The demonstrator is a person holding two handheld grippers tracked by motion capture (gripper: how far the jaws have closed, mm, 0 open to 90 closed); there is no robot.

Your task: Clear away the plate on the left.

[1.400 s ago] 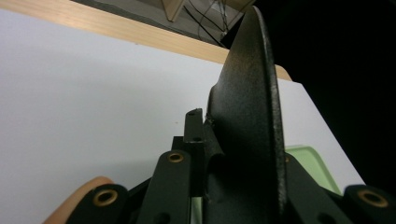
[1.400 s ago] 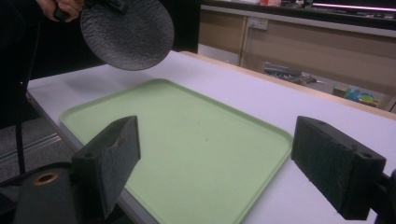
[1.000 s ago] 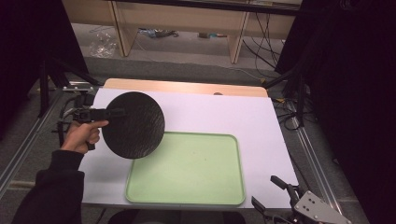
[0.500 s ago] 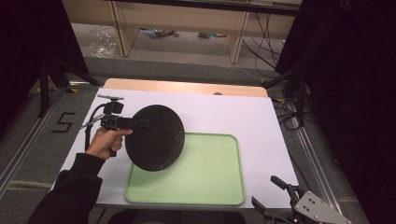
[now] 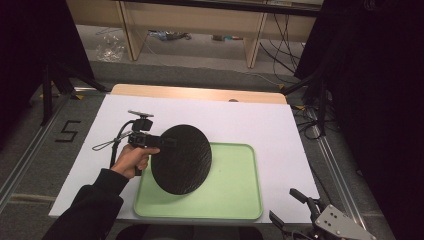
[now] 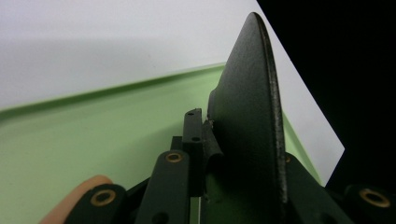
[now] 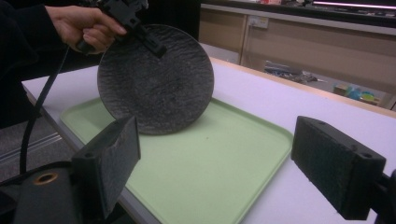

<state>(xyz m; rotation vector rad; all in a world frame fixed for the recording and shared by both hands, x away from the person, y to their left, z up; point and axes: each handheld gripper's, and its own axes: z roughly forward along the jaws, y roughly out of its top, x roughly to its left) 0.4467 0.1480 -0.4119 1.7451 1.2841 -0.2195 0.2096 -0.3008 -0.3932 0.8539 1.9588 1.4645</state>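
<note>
The green tray lies on the white worktop, close to its near edge, and serves as the landmark here. A black round plate hangs over the tray's left part, tilted steeply with its rough face turned toward the tray's right side. In the right claw view the plate has its lower edge down at the tray, though whether it truly touches cannot be told.

The left claw is clamped on the plate at its upper left rim, just beyond the tray's left edge. The left claw view shows the plate edge-on, pinched between the two black jaws, with the tray floor spread behind it. The person's left hand grips the handle beside the tray's left rim, and a cable loops away over the worktop.

The right claw sits off the tray's near right corner, past the worktop's edge. Its jaws stand wide apart with nothing between them, the tray lying beyond them.
</note>
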